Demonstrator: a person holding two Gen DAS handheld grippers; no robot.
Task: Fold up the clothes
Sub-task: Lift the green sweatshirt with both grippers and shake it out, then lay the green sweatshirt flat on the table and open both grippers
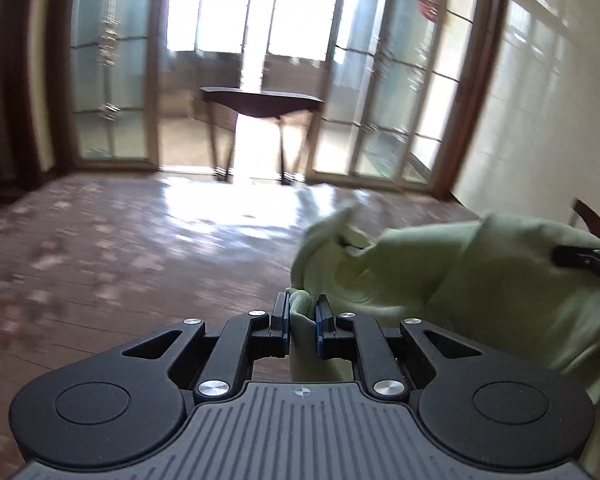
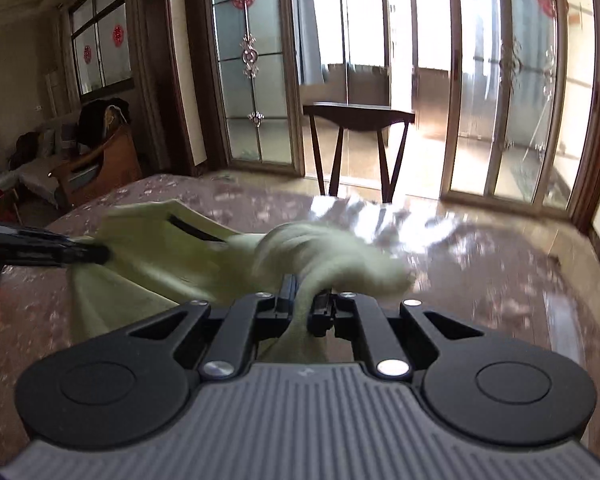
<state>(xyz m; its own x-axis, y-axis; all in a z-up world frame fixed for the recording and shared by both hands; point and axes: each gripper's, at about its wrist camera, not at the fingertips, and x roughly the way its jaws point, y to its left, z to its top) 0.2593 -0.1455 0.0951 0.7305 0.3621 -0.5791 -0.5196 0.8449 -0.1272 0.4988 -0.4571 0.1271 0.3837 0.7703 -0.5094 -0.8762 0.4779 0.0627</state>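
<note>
A pale green garment (image 1: 480, 276) hangs bunched between my two grippers above the table (image 1: 100, 248). My left gripper (image 1: 302, 312) is shut on a fold of it. My right gripper (image 2: 308, 300) is shut on another bunch of the same garment (image 2: 160, 272), whose top is blurred. In the left wrist view the right gripper's tip (image 1: 580, 258) shows at the far right against the cloth. In the right wrist view the left gripper's tip (image 2: 60, 252) shows at the left, on the cloth's edge.
The table (image 2: 480, 264) has a glossy, brown patterned cover. Beyond it stand a dark wooden side table (image 2: 358, 114), glass sliding doors (image 2: 256, 64) and a wooden armchair with clothes (image 2: 100, 148) at the left. A chair back (image 1: 588, 216) shows at the right.
</note>
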